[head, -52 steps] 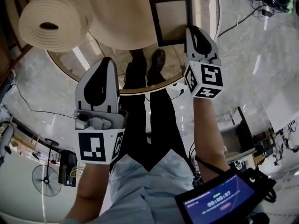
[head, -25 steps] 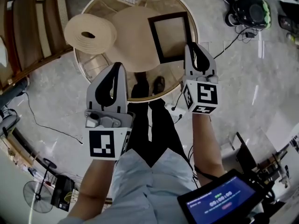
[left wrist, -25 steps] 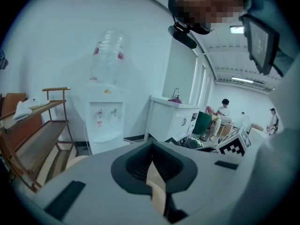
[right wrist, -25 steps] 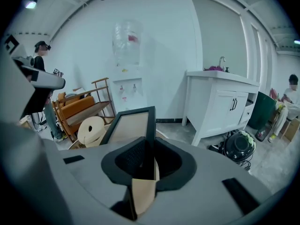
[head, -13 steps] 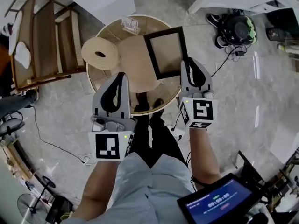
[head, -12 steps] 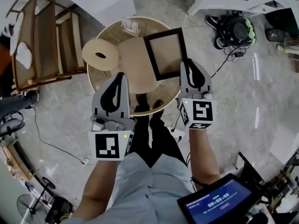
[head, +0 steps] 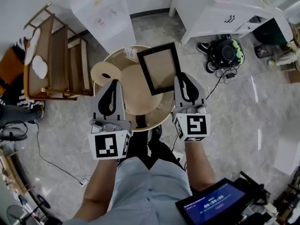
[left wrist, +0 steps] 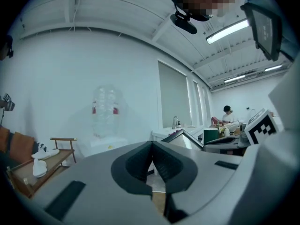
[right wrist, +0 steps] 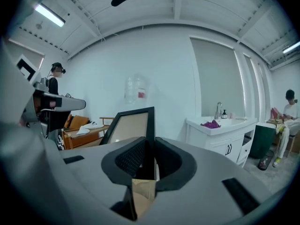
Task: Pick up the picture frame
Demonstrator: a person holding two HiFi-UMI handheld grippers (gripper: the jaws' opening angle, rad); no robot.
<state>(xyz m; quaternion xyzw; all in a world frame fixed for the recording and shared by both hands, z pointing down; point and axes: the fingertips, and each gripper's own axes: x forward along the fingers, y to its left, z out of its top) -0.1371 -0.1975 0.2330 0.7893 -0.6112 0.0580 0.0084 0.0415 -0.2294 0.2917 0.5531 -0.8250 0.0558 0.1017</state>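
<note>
Our right gripper (head: 182,78) pinches the picture frame (head: 159,69) above the table (head: 164,111). Our left gripper (head: 112,83) is pressed together, empty. We think it's done.

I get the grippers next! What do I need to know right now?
Right hand-held gripper: shut on one edge of the black rectangular picture frame with the tan panel.
Left hand-held gripper: shut, with nothing between its jaws.
Frame: held up in the air over the round wooden table, not resting on it.
Done: the pick-up looks finished.
Left: probably just keep the right grip firm, since only one edge is pinched.
</note>
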